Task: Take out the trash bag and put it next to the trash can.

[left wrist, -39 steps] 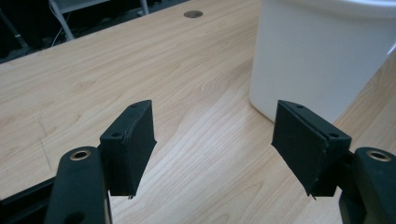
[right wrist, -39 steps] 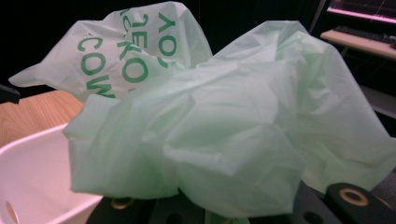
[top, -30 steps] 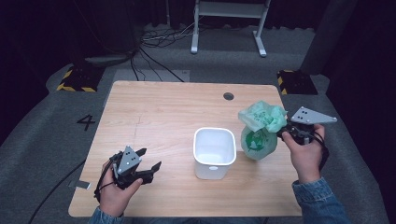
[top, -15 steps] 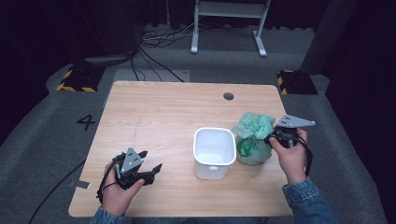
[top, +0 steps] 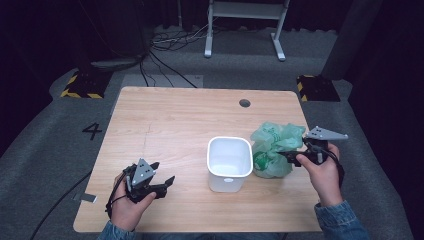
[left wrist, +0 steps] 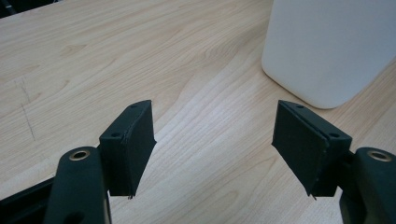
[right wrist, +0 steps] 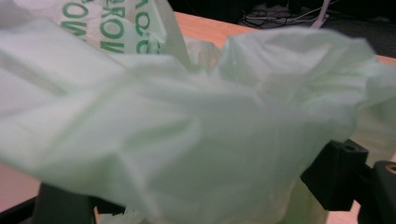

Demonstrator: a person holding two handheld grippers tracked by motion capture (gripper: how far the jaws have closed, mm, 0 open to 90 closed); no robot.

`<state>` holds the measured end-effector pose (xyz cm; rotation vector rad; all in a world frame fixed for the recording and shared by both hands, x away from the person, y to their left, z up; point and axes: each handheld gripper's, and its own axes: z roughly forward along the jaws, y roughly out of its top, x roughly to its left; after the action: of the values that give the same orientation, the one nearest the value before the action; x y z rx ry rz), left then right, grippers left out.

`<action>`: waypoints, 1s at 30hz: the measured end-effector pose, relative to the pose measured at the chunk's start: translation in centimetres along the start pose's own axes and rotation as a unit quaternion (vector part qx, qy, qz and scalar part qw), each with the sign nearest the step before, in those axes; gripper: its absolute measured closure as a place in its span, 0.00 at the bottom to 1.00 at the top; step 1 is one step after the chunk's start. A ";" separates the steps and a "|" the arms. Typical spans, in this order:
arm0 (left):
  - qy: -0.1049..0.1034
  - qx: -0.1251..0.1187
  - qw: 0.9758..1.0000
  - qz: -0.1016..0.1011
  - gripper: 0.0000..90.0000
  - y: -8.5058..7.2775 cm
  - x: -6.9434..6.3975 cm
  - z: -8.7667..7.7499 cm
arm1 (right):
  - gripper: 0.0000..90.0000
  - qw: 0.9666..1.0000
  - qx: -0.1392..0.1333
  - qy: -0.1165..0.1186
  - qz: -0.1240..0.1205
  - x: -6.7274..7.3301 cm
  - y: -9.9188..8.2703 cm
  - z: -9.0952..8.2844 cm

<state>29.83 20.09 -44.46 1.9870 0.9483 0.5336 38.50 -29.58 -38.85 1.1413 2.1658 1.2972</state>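
A dark room with a grey carpeted floor [top: 60, 165] surrounds a pale wooden table [top: 170, 125]; cables and a white metal stand [top: 245, 25] lie on the floor beyond its far edge, and two black blocks with yellow-striped edges sit at the far left and far right. A small round hole [top: 244, 103] is set in the table near its far edge.

On the table, right of centre and toward the near edge, stands a white plastic tub [top: 229, 163], open at the top. Touching its right side lies a crumpled pale green plastic bag [top: 272, 150] with darker green print on it (the letters cannot be read whole).

The right gripper [top: 289, 156] reaches in from the right at the bag's right side. Its jaws have just been opening; in the right gripper view they stand spread, with the bag's loose film [right wrist: 196, 140] billowing between and over them, and whether any pad touches the film cannot be told.

The left gripper [top: 165, 180] rests low over the near left part of the table, well apart from the tub, pointing right toward it. Its jaws are spread wide with bare wood between them [left wrist: 215, 158].
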 end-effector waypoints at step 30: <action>0.030 0.023 0.999 -0.031 0.32 -2.6 1.9 -1.4 | 0.18 1.000 0.018 -0.004 0.003 -1.0 -7.3 -5.0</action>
<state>28.98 23.18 -45.84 1.9856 1.0639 0.5435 32.51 -35.02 -42.65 1.1642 2.1903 1.2594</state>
